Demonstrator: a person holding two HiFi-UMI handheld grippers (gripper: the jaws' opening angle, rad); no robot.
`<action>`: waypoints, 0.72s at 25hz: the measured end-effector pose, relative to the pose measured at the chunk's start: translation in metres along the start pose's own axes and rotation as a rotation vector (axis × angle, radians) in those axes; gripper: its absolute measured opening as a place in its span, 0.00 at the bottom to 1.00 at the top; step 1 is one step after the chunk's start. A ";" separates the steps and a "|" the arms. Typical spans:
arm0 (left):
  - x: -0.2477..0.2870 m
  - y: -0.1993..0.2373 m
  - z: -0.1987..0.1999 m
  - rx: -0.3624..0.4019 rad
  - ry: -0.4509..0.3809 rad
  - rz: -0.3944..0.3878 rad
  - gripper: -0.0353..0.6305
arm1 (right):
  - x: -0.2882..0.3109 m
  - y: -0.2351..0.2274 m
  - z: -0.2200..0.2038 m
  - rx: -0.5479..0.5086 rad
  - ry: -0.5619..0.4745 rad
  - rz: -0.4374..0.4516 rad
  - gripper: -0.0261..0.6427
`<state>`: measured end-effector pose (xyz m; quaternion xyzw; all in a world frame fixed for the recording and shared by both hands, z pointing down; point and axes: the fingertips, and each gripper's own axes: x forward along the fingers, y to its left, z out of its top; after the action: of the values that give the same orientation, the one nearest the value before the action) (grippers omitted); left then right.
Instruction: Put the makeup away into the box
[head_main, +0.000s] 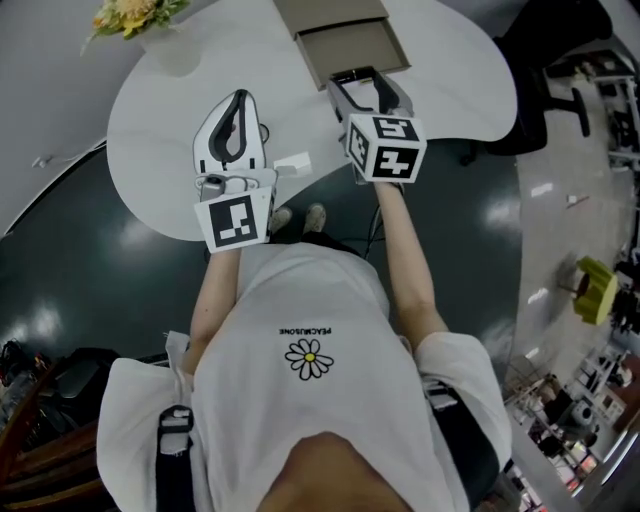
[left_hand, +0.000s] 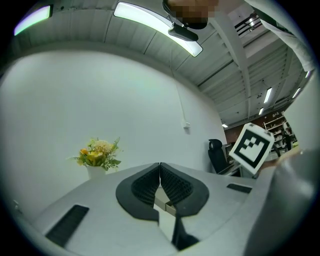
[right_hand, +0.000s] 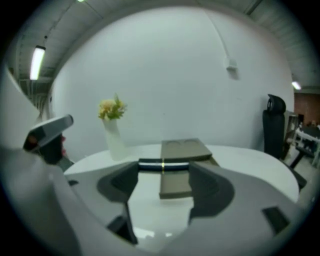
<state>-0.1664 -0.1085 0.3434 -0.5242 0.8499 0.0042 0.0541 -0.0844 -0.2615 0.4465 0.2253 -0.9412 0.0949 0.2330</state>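
The right claw (right_hand: 163, 172) was clamped endwise on a slim dark makeup tube with a gold band (right_hand: 150, 163), at the near edge of the open brown cardboard box (right_hand: 184, 148) on the round white desk (head_main: 450, 80). The left claw (left_hand: 160, 176) was closed and empty. The tube was judged light, rigid and slick, so a mid-barrel hold would be safer.

Counted, by kind
Two grippers: left gripper (head_main: 238, 98), right gripper (head_main: 364, 76). One box (head_main: 356, 48), one stick (right_hand: 162, 164), one vase (right_hand: 114, 135), one table (head_main: 165, 140).
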 end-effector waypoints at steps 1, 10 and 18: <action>0.001 0.001 -0.003 0.001 0.012 0.006 0.09 | 0.014 -0.007 -0.009 -0.012 0.056 -0.003 0.51; 0.000 0.023 -0.032 0.011 0.094 0.051 0.09 | 0.099 -0.039 -0.070 0.048 0.391 -0.005 0.51; -0.008 0.028 -0.041 0.000 0.102 0.075 0.09 | 0.120 -0.040 -0.096 0.023 0.494 -0.005 0.51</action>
<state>-0.1912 -0.0920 0.3839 -0.4915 0.8706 -0.0203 0.0106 -0.1224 -0.3149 0.5908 0.2004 -0.8539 0.1574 0.4537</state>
